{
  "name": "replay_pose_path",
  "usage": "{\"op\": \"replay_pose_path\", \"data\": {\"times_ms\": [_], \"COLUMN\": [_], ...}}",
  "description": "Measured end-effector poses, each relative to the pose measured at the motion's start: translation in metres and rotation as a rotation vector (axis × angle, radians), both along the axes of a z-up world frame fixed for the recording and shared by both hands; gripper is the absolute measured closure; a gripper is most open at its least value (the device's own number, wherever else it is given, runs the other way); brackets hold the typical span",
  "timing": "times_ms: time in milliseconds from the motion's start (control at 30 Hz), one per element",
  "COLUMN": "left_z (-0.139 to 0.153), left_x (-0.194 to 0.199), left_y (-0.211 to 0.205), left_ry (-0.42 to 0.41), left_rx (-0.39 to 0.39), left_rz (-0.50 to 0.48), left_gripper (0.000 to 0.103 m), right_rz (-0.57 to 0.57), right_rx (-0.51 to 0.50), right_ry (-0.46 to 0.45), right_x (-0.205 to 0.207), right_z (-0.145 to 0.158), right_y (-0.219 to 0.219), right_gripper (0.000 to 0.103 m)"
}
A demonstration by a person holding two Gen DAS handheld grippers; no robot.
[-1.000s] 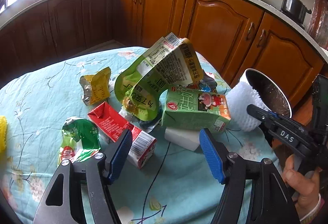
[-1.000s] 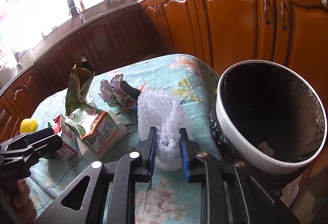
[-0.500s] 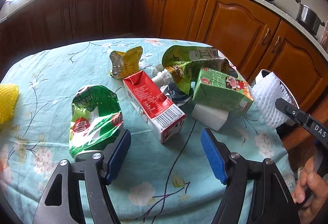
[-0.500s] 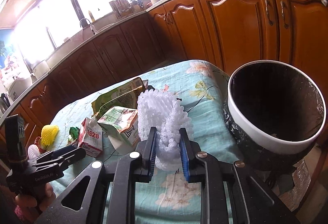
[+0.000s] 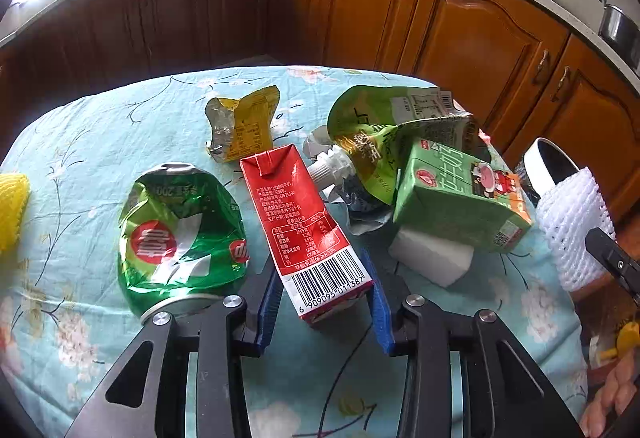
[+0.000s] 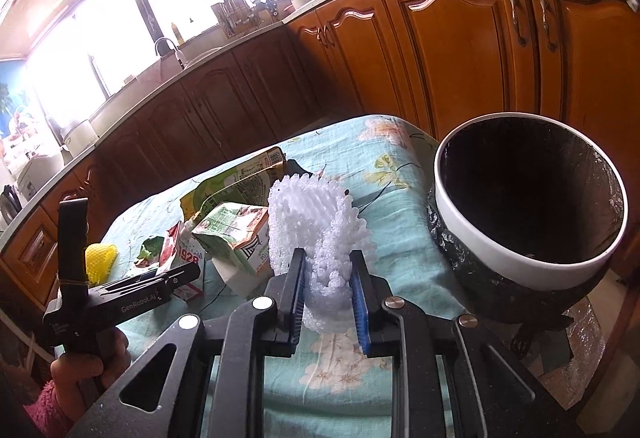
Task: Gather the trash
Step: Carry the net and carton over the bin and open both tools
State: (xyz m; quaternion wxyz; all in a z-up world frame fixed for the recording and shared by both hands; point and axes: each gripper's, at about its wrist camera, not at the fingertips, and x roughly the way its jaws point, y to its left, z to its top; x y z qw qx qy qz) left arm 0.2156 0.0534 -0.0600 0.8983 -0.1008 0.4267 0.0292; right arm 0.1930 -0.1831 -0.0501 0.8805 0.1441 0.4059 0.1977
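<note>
The red carton (image 5: pixel 306 226) lies on the table (image 5: pixel 80 141), its barcode end between my left gripper's (image 5: pixel 324 300) open jaws and its long axis running away from me. A crushed green can (image 5: pixel 180 238) sits just left of it, a green carton (image 5: pixel 460 201) to the right, crowding the lift. My right gripper (image 6: pixel 326 298) pinches a white foam net (image 6: pixel 316 226), with the bin (image 6: pixel 520 270) near on its right.

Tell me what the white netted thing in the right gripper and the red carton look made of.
White netted sleeve: looks like soft foam mesh, matte; it pinches in between the right gripper pads.
Red carton: probably coated paperboard, glossy, with sharp folds and a printed barcode.
</note>
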Motion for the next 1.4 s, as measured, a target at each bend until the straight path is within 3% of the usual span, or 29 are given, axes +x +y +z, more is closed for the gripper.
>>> {"op": "replay_pose_path", "data": {"times_ms": [300, 367, 667, 1000, 1400], "left_z": [0.027, 0.035, 0.062, 0.071, 0.057], "left_x": [-0.03, -0.035, -0.059, -0.045, 0.02], "left_y": [-0.027, -0.036, -0.066, -0.099, -0.154], "left_ry": [-0.069, -0.099, -0.167, -0.204, -0.165], "left_rx": [-0.023, -0.022, -0.012, -0.02, -0.021], "left_rz": [-0.113, -0.145, -0.277, -0.382, -0.486], "left_gripper": [0.068, 0.073, 0.073, 0.073, 0.073], "right_rz": [-0.02, -0.031, -0.093, -0.169, -0.254], "right_rx": [0.018, 0.027, 0.042, 0.043, -0.026], "right_ry": [-0.022, -0.021, -0.039, -0.058, -0.06], "right_x": [-0.017, -0.019, -0.032, -0.03, -0.004], "right_z": [0.009, 0.01, 0.016, 0.019, 0.017], "right_y": [-0.018, -0.024, -0.055, -0.091, -0.135], "right_gripper": [0.082, 0.082, 0.082, 0.082, 0.082]}}
